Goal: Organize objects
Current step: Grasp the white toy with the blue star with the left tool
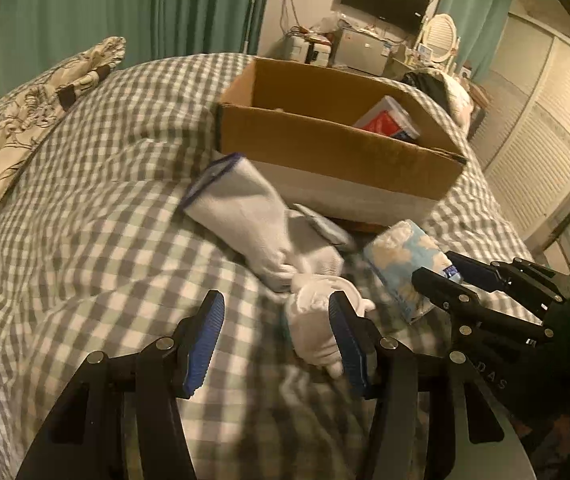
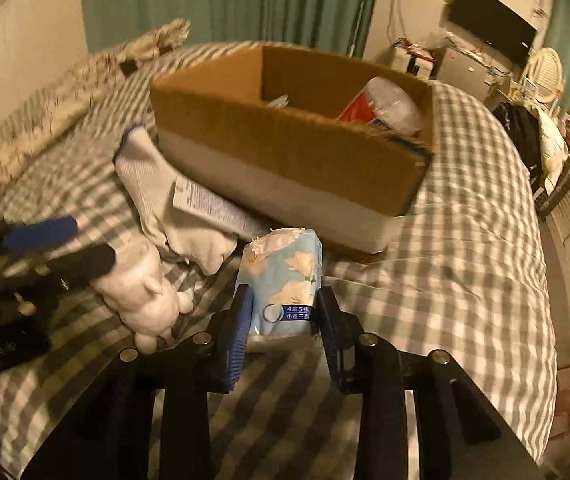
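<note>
**Tissue pack in the right fingers, white glove at the left fingertip**

Fingers of the right gripper (image 2: 284, 320) stand on either side of the blue floral tissue pack (image 2: 283, 284), both pads pressed to its near end, so the pack is grasped; it lies on the checked bedspread (image 2: 465, 240) just in front of the cardboard box (image 2: 285, 152), near that box's front wall. The left gripper (image 1: 277, 332) is spread wide, its two blue pads well apart with only bedspread between them; its right-hand fingertip touches the white glove (image 1: 317, 320) from the outside, and the glove is not between the pads.

Beyond that glove a grey glove with a blue cuff (image 1: 241, 208) lies crumpled against the box's front wall, toward its left corner, with a printed paper label (image 2: 209, 204) across it in the right wrist view. These gloves sit just left of the tissue pack, and the left gripper's fingers reach in beside it. Inside the box, at its right end, a red and white packet (image 2: 381, 108) leans against the wall. A patterned pillow (image 1: 37, 100) lies at the bedspread's far left edge. Green curtains (image 1: 145, 12) hang behind the bed
</note>
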`<state>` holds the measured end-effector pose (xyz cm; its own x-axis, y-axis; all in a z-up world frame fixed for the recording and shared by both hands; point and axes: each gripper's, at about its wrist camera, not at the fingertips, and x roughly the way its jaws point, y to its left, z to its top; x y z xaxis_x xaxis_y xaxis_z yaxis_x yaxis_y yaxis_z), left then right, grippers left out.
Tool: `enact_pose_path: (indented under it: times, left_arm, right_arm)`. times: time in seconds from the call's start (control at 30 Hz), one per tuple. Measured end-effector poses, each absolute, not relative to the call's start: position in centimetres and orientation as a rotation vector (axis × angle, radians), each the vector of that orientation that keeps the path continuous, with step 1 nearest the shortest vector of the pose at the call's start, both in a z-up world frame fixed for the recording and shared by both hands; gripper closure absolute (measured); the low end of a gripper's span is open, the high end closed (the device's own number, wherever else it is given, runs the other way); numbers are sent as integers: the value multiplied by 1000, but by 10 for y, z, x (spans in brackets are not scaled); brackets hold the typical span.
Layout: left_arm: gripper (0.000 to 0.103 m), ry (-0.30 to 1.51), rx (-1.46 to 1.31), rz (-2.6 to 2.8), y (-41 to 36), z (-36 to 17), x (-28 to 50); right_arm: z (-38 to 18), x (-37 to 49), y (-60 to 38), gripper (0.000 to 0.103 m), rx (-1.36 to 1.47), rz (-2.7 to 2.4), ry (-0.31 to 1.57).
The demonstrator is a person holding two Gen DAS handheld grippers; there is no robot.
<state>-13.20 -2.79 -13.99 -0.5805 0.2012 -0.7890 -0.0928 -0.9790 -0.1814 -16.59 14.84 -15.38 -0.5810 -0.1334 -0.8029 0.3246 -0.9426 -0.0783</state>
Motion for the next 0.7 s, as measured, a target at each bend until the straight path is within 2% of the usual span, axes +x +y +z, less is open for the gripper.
enact_pose_path:
  times: [0.4, 0.5, 0.6, 0.7]
  left_arm:
    - [41, -205, -1363, 2476, 16, -160, -145]
    - [39, -153, -1392, 2428, 30, -169, -149]
    - [32, -66, -1482, 2411, 44, -187, -157]
    - [31, -49, -1519, 2411, 49, -198, -162]
  right_arm:
    - [-138, -157, 178, 72, 1232, -2602, 206]
    - [-134, -153, 192, 72, 1226, -2644, 200]
    - [-128, -149, 210, 72, 1221, -2674, 174]
    - [-127, -146, 219, 72, 1225, -2690, 168]
